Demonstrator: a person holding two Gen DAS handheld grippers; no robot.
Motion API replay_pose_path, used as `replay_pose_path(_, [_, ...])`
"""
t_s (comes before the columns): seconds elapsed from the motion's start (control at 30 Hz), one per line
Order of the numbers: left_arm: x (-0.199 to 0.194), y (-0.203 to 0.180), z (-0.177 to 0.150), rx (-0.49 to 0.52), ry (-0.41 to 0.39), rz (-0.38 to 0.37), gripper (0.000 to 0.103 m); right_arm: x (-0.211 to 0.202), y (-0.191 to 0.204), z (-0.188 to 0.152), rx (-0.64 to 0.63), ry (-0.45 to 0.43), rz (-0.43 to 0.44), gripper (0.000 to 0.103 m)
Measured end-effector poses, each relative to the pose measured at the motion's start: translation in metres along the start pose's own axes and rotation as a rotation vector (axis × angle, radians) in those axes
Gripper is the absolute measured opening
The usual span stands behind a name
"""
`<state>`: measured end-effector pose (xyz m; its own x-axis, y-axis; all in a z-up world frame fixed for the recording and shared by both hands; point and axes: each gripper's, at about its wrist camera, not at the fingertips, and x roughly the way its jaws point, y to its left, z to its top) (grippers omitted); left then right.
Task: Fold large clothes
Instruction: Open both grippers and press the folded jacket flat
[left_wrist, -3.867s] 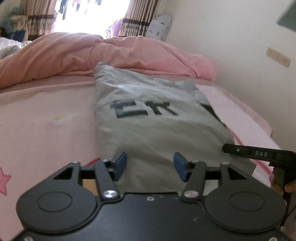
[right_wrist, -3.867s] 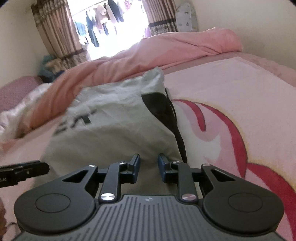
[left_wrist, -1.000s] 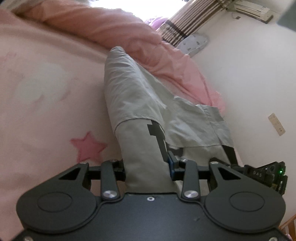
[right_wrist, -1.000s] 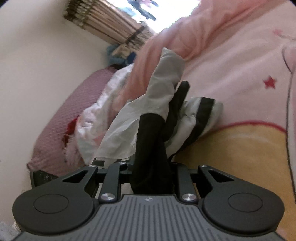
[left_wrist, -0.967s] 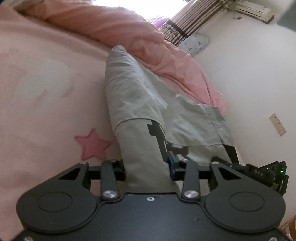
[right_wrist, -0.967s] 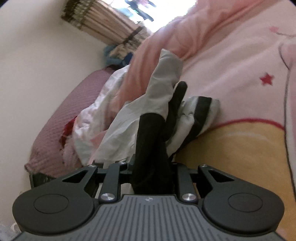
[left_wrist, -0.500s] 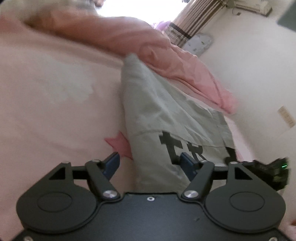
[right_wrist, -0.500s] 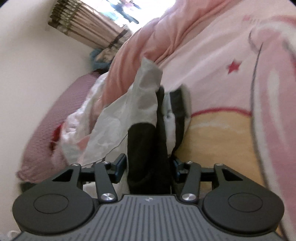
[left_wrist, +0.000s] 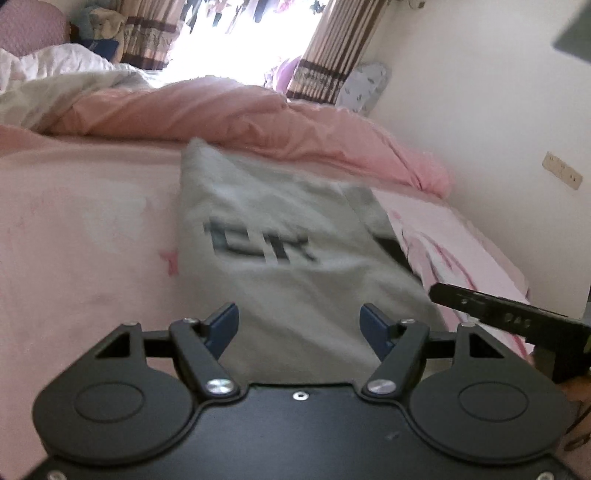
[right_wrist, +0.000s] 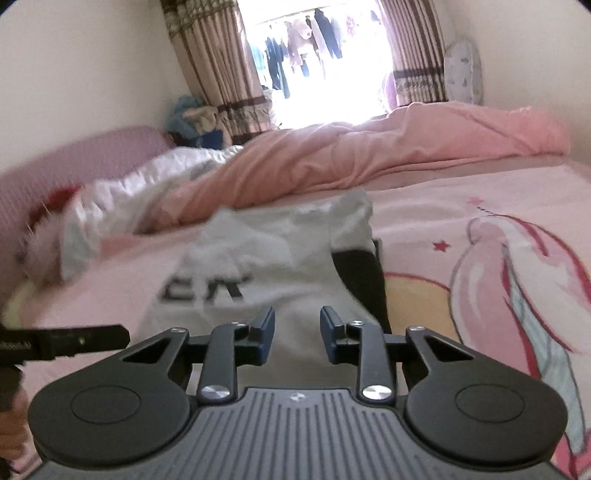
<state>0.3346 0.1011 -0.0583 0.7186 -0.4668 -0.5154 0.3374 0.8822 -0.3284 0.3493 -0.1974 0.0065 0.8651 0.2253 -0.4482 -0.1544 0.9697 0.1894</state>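
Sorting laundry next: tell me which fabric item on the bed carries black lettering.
The grey folded shirt, lying flat nearest both grippers; the pink duvet and white bedding behind are unlettered.

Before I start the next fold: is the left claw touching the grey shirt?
Apart. In the left wrist view the left claw stands open, its blue pads clear of the grey shirt, which lies flat on the bed beyond them.

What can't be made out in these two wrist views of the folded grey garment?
- Grey garment: its print is smeared by motion blur in both views; the letters are unreadable.
- Its near edge: hidden behind the left gripper body in the left view, and behind the right gripper in the right.
- White bedding: blurred; what it is stays unclear.
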Motion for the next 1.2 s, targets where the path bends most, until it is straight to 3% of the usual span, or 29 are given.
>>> replay_pose_path(0.17, [0.011, -0.003, -0.038, 0.030, 0.036, 0.045, 0.072, 0.013, -0.009, -0.036, -0.008, 0.061, -0.098, 0.024])
replay_pose_path(0.27, [0.016, 0.000, -0.049, 0.027, 0.035, 0.049, 0.072, 0.020, -0.024, -0.048, 0.032, 0.072, -0.090, 0.015])
replay_pose_path(0.37, [0.014, 0.004, -0.052, 0.017, 0.028, 0.038, 0.072, 0.019, -0.026, -0.048, 0.042, 0.074, -0.087, 0.014])
replay_pose_path(0.53, [0.005, 0.000, -0.033, -0.002, 0.066, 0.019, 0.072, 0.014, -0.022, -0.028, 0.054, 0.094, -0.086, 0.020])
replay_pose_path(0.67, [0.006, -0.002, 0.004, 0.004, -0.006, 0.027, 0.073, 0.016, -0.014, 0.011, 0.028, 0.002, -0.070, 0.023])
replay_pose_path(0.83, [0.039, 0.004, 0.039, 0.025, -0.031, 0.049, 0.073, 0.057, -0.014, 0.046, 0.031, 0.003, -0.087, 0.023])
replay_pose_path(0.97, [0.068, 0.011, 0.040, 0.018, 0.019, 0.056, 0.073, 0.089, -0.022, 0.044, 0.042, 0.038, -0.121, 0.023])
replay_pose_path(1.2, [0.080, 0.026, 0.029, -0.016, 0.014, 0.009, 0.074, 0.112, -0.037, 0.028, 0.070, 0.074, -0.144, 0.021])
